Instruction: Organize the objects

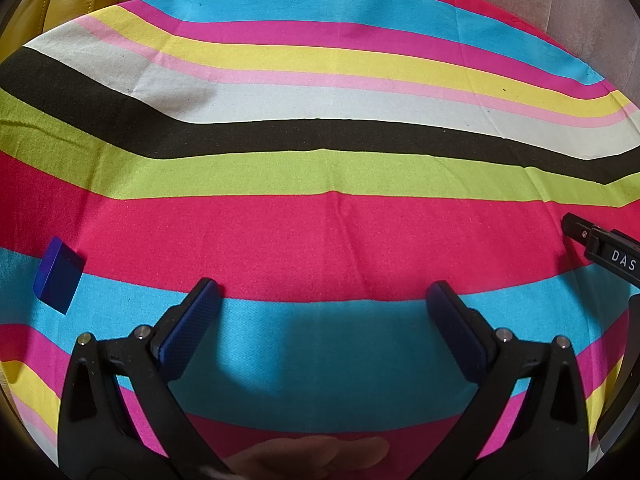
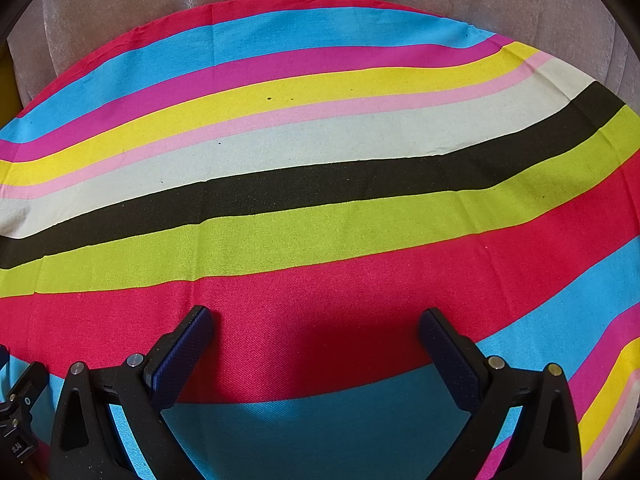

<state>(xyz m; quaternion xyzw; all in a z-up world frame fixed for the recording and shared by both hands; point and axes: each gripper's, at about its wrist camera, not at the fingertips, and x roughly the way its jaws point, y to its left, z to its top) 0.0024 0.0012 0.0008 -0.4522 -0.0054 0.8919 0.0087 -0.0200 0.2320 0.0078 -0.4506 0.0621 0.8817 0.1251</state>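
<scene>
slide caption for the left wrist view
Open left gripper over striped cloth, blue block lying off to its left.

White letters "DAS" on the black body of the right gripper (image 1: 612,256), rest cut off

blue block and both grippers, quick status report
Left gripper open, empty. Right gripper open, empty. Blue block lies flat on the striped cloth, left of the left gripper, untouched. Nothing between them.

Both wrist views low, forward-facing, sharing striped cloth (image 1: 320,232) (image 2: 320,240).
</scene>
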